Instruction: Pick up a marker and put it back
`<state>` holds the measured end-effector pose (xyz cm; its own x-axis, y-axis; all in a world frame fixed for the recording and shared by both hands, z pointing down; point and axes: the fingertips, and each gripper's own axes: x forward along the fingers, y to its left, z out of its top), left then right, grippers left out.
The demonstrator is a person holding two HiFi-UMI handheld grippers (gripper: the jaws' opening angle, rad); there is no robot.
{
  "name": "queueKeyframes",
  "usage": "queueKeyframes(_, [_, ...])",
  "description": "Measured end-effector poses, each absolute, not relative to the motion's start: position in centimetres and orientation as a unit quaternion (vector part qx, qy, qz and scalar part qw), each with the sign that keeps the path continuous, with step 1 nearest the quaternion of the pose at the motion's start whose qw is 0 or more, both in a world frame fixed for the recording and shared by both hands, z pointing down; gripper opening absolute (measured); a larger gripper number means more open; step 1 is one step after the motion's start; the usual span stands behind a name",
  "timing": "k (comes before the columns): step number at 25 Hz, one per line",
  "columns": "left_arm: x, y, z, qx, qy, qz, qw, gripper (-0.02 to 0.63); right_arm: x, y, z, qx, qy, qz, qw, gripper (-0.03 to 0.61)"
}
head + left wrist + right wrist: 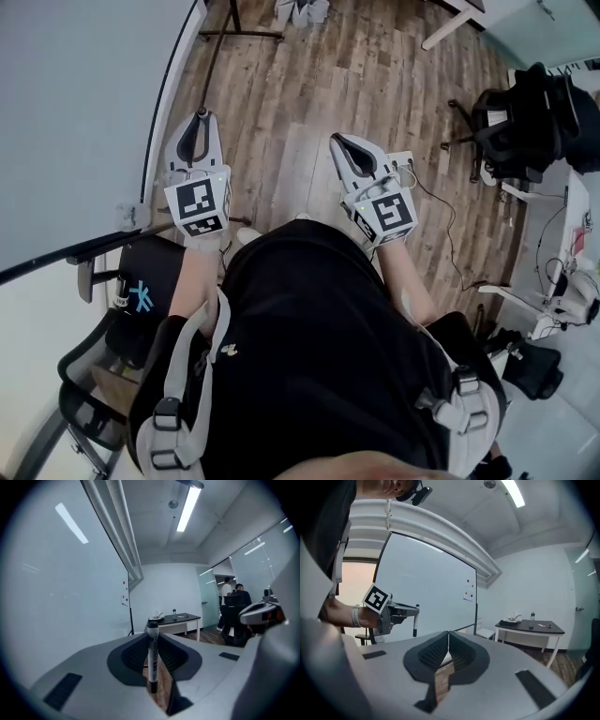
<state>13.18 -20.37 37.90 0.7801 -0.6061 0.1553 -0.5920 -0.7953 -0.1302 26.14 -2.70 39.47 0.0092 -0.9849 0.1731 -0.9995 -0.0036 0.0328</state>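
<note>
Left gripper [151,641] is clamped on the marker [153,667], upright between the pads, out beside the whiteboard [75,112]. Right gripper [448,639] hangs closed, empty. Narrow pinch: any tilt going back could swivel or drop it.

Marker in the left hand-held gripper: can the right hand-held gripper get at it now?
Probably not yet. The marker stands clamped upright in the left hand-held gripper, and nothing lies between the two, but the right hand-held gripper has its jaws shut and must open first.
</note>
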Motion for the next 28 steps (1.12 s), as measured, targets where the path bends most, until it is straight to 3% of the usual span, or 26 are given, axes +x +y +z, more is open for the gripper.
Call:
queueKeyframes(13, [22.6,-13.4,39.6,-0.984,0.152,-0.093,0.008,0.072,30.9,3.4,40.0,0.762,-0.641,0.066,0.068,0.015])
queueKeyframes(28, [24.9,-9.1,41.1,-0.994,0.05,-0.095,-0.026,0.072,31.9,4.2,40.8,0.765,-0.636,0.075,0.065,0.015])
